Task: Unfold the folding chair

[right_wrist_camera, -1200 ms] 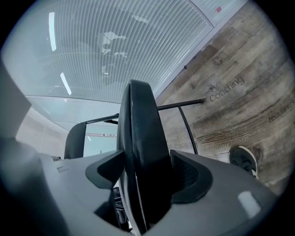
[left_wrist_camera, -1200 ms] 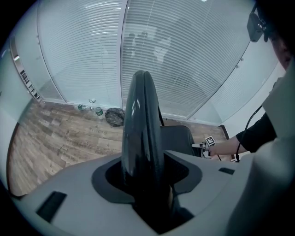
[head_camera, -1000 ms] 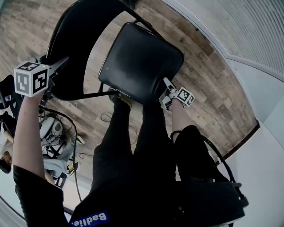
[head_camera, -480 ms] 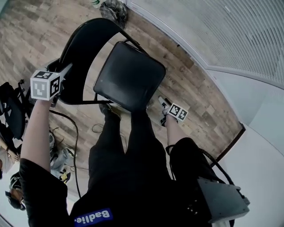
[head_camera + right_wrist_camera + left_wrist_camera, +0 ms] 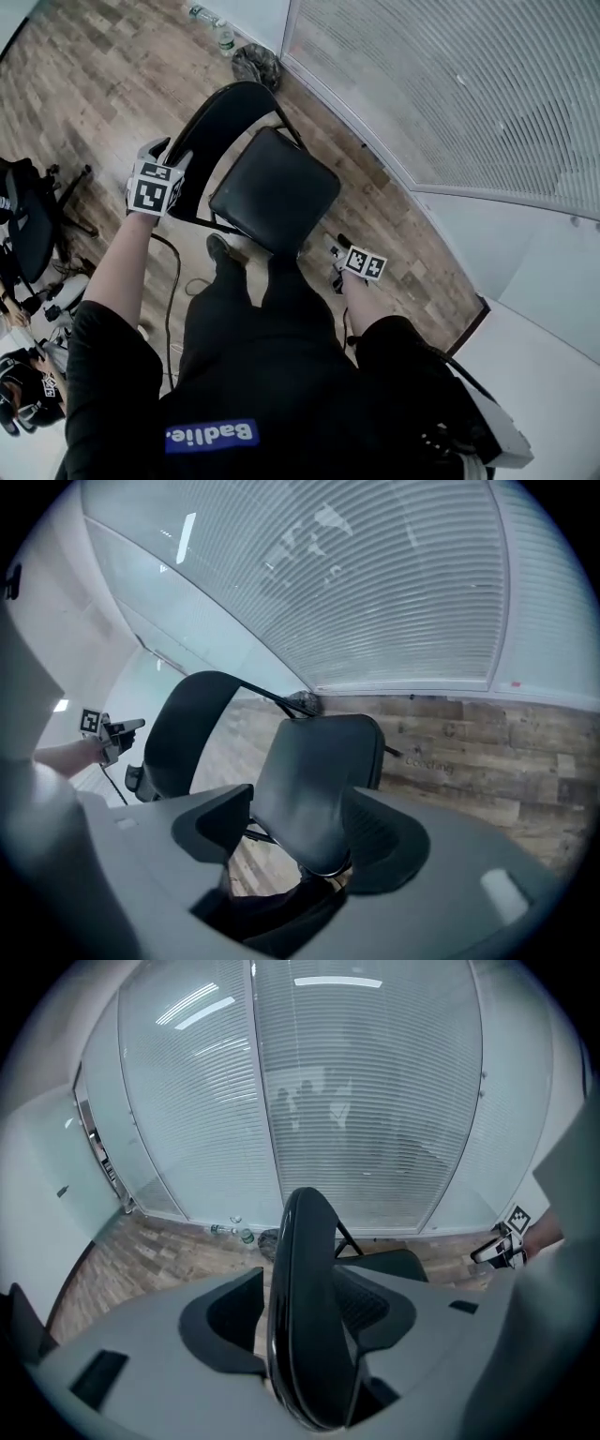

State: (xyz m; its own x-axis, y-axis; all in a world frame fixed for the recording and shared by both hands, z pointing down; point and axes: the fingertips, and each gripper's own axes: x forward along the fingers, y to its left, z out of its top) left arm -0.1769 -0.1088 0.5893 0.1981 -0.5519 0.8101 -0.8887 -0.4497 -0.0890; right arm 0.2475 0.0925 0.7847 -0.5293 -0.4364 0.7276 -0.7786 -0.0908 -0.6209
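Jaws of our left gripper (image 5: 314, 1321) are pinching the backrest (image 5: 305, 1269) of the folding chair (image 5: 272, 192), while we are holding the right gripper (image 5: 336, 251) spread and empty just off the seat (image 5: 319, 780) corner, the chair standing opened on the wood floor (image 5: 84, 84) before our legs (image 5: 253, 309).

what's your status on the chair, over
Left gripper shut on backrest. Right gripper open, off the seat. Seat down, looks unfolded. Bag by wall behind it.
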